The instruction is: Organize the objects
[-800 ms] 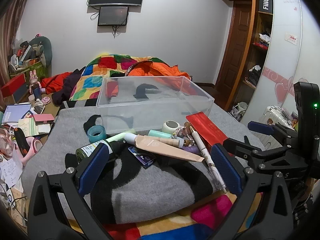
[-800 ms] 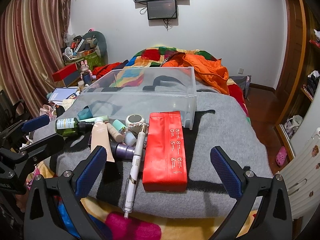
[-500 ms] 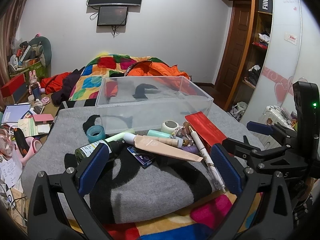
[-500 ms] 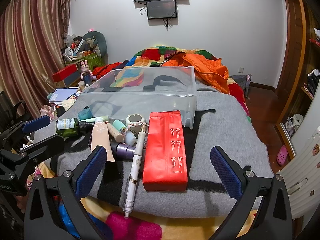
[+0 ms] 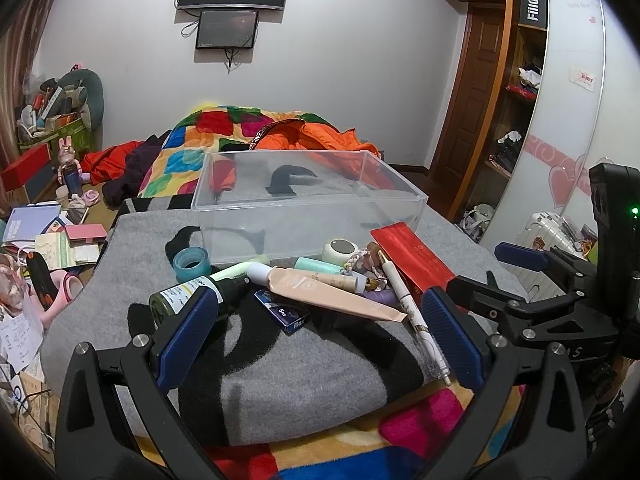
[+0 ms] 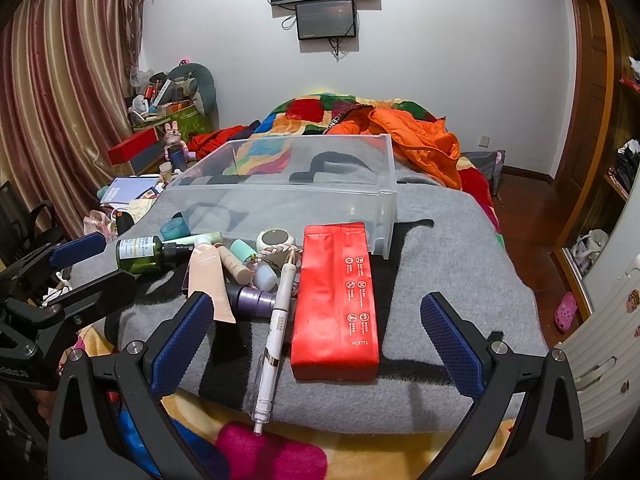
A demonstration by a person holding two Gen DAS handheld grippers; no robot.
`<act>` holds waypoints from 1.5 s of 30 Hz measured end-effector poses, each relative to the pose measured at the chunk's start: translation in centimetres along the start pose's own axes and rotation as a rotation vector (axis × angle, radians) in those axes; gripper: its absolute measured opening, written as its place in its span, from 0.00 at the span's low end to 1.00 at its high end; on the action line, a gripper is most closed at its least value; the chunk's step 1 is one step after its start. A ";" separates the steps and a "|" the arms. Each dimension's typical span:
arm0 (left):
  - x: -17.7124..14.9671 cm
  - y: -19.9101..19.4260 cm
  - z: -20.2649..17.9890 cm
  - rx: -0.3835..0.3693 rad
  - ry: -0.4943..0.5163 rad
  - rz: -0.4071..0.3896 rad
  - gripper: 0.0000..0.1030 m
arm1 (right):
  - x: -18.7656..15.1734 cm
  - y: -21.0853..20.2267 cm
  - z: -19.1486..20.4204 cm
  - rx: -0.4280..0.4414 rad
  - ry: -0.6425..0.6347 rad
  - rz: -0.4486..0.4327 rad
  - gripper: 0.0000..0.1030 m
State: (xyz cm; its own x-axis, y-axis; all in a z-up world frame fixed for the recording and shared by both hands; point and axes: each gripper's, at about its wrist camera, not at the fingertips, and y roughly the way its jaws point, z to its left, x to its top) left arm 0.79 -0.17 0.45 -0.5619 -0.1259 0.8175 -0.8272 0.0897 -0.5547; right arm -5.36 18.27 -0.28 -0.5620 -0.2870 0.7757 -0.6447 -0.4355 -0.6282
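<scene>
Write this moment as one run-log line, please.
phase: start | left gripper: open, empty | right gripper: open, empty | clear plastic box: empty | red flat pouch: on grey blanket

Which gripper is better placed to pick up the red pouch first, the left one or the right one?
Probably the right gripper: it is open, with the red pouch directly ahead between its fingers. For the left gripper, the pouch lies off to the side.

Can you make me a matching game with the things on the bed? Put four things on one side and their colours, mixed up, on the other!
Things:
1. flat foil pouch
2. small glass bottle with black cap
3. roll of tape
4. long squeeze tube

Colours:
A. teal
B. beige
C. red
D. dark green

Pairs: 1-C, 2-D, 3-A, 4-B
</scene>
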 end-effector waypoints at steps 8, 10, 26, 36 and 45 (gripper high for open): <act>-0.2 0.3 0.1 -0.002 0.002 0.010 1.00 | 0.1 -0.1 -0.1 0.006 0.005 0.001 1.00; -0.3 0.5 0.2 -0.002 0.002 0.015 1.00 | 0.1 -0.1 -0.1 0.007 0.008 0.001 1.00; -0.4 1.6 4.5 0.077 -0.055 0.015 0.81 | 0.3 1.4 -3.4 -0.068 0.067 0.006 1.00; -1.3 4.7 9.0 0.165 -0.142 0.090 0.79 | -0.5 4.0 -3.7 -0.043 0.058 0.064 0.99; -1.7 7.3 10.0 0.116 -0.190 0.136 0.61 | -1.2 5.9 -3.7 -0.005 0.038 0.120 0.88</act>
State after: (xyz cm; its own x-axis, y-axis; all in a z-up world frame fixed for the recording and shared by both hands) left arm -4.38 -9.15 -6.52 -0.6497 -0.3043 0.6966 -0.7326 0.0063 -0.6806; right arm -10.38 19.22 -5.16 -0.6543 -0.3044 0.6922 -0.5744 -0.3953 -0.7168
